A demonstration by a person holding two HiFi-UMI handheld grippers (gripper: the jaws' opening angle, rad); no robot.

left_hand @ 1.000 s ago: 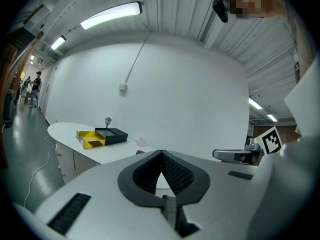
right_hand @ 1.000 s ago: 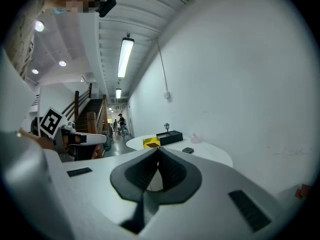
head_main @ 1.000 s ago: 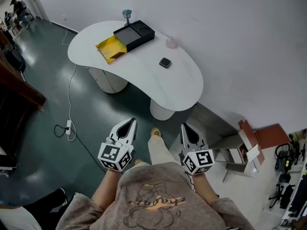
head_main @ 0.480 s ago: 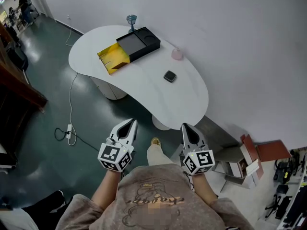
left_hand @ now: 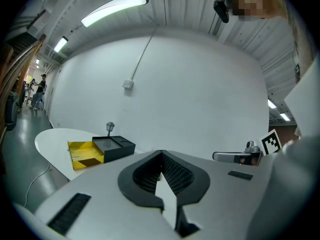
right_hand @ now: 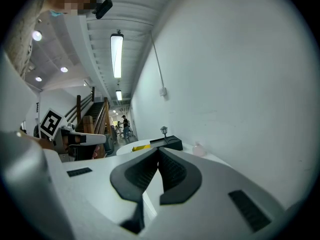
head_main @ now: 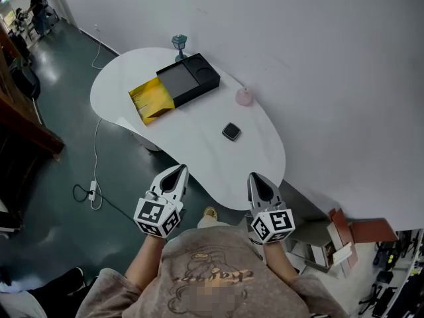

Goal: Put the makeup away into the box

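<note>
A black box [head_main: 188, 79] with a yellow tray [head_main: 150, 101] pulled out of it lies at the far end of the white table [head_main: 199, 158]. A small dark compact [head_main: 230, 132] and a pink item [head_main: 244, 97] lie apart from the box, nearer the wall. My left gripper [head_main: 176, 172] and right gripper [head_main: 256, 179] are held side by side at the table's near edge, both shut and with nothing in them. The left gripper view shows its jaws [left_hand: 161, 154] closed, with the box [left_hand: 114, 148] far ahead. In the right gripper view the gripper [right_hand: 159, 150] points toward the box [right_hand: 167, 143] and the pink item [right_hand: 199, 149].
A small lamp figurine [head_main: 178, 43] stands behind the box. A power strip with its cable [head_main: 93, 191] lies on the green floor at left, beside dark wooden furniture [head_main: 26, 128]. Boxes and clutter [head_main: 341, 234] sit at lower right. A white wall runs behind the table.
The table has drawn closer and lower in the head view as both grippers moved forward toward it. Both stay shut and empty.
</note>
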